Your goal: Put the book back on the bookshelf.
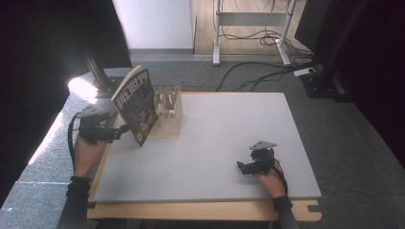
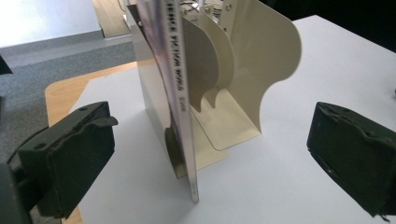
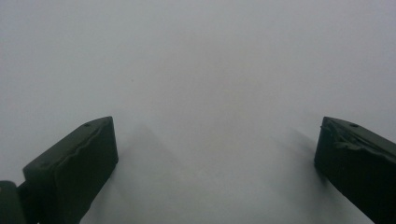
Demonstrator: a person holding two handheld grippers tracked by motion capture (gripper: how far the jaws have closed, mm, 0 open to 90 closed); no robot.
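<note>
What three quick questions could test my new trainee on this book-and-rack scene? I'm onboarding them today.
1. True or false: the left gripper is clamped on the magazine.
2. What does the magazine lean against? A) a box B) the cream file rack C) a wall
3. What lies under the right gripper?

Key:
1. False; in the left gripper view its jaws stand wide, with the magazine's edge between them, untouched.
2. B; it stands tilted at the rack's left end.
3. Bare white table; its jaws are open and hold nothing.
</note>
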